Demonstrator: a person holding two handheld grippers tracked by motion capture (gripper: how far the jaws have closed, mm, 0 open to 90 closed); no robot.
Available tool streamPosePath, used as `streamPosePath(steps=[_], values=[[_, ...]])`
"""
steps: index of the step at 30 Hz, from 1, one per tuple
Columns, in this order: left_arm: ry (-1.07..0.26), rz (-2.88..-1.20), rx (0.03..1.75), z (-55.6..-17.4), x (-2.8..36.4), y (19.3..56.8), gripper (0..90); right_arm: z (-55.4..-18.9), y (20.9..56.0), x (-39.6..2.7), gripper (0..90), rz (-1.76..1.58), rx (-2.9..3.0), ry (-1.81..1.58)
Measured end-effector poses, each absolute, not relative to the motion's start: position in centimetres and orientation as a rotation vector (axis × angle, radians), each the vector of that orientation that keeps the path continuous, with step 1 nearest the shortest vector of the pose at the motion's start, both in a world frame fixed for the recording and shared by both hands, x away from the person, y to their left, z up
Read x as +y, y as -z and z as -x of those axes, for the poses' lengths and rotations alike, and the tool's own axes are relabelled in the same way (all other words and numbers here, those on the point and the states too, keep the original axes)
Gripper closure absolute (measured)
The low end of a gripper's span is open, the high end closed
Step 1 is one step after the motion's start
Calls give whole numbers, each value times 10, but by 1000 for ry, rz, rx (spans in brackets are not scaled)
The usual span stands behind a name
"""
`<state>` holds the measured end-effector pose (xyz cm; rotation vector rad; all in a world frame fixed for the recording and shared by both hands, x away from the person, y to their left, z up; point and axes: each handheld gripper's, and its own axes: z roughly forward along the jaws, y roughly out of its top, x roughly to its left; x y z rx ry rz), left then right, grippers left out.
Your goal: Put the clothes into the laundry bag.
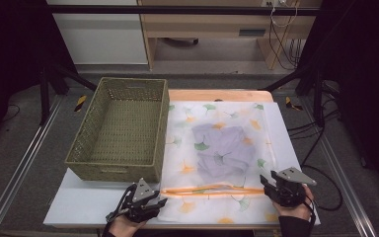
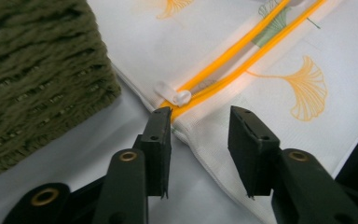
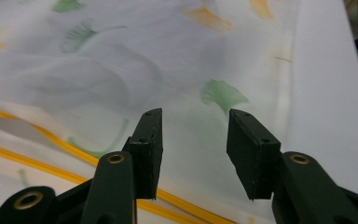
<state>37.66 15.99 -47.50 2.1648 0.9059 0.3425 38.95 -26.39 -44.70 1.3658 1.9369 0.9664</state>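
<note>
While both grippers stand spread and pinch nothing, the one mesh laundry bag (image 1: 222, 153) lies flat on the table (image 1: 79, 205), right of the single woven basket (image 1: 121, 128), with one folded grey garment (image 1: 223, 149) showing through it. Its orange zipper (image 1: 212, 190) runs left to right along the near edge, between the two tools. The white zipper pull (image 2: 173, 94) sits at the left end, just beyond the left gripper (image 2: 199, 116), so that hand is nearer it than the right gripper (image 3: 193, 123), which hangs over the right end
</note>
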Motion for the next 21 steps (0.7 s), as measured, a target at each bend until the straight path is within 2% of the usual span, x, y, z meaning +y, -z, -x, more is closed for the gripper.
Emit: streamPosePath(steps=[9, 16, 21], values=[[-337, -2177, 916, -373, 162, 479, 507, -397, 435, -219, 584, -1275, 2046, -1105], [-346, -2186, 900, -371, 161, 480, 490, -408, 431, -188, 543, -1238, 2101, -1168], [-340, -2206, 880, -369, 159, 479, 516, -413, 428, -167, 526, -1216, 2119, -1217]])
